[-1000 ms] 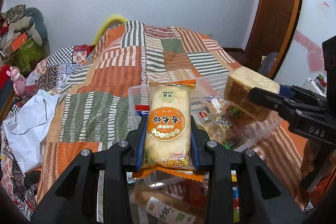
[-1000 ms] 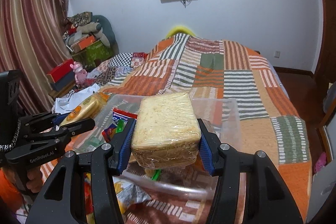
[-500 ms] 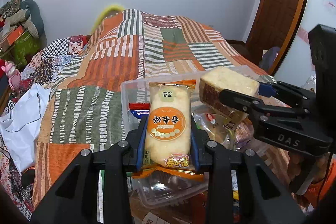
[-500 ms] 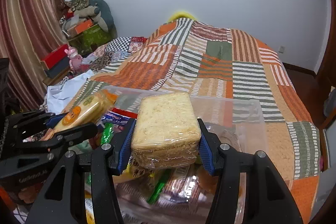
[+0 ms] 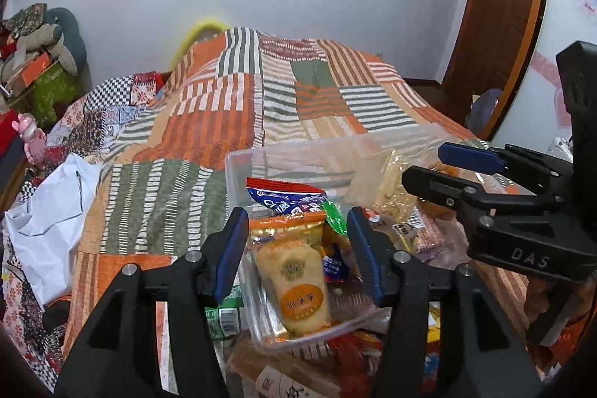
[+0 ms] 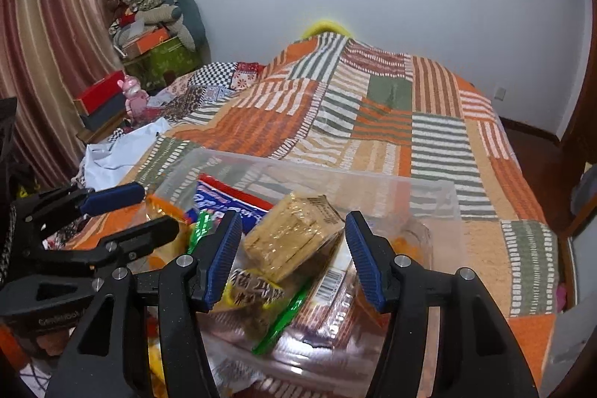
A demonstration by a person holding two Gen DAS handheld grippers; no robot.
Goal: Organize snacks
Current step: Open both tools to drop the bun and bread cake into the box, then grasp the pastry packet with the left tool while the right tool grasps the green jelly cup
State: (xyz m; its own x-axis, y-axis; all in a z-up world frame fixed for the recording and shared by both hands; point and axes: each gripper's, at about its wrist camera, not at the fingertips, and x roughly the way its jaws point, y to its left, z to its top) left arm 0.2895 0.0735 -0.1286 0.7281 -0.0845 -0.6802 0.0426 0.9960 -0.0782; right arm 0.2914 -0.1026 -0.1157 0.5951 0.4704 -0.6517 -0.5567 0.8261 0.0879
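A clear plastic bin (image 5: 238,166) of snacks sits on the patchwork bed; it also shows in the right wrist view (image 6: 433,196). My left gripper (image 5: 298,248) is open above the bin. The orange rice-cracker packet (image 5: 294,286) lies loose in the bin's near corner below it. My right gripper (image 6: 293,254) is open too. The wrapped bread slice (image 6: 291,241) lies tilted on the snack pile between its fingers, not gripped. A blue and red packet (image 5: 285,198) lies behind. The right gripper also shows at the right of the left wrist view (image 5: 447,170).
More snack packets lie in front of the bin, among them a wrapped brown loaf (image 5: 283,372) and a green packet (image 5: 224,316). A white cloth (image 5: 48,219) lies at the bed's left edge. Boxes and a pink toy (image 6: 132,96) stand beside the bed.
Both grippers came down over the bin and opened. The rice-cracker packet dropped from the left gripper into the bin, and the bread slice dropped from the right onto the pile.
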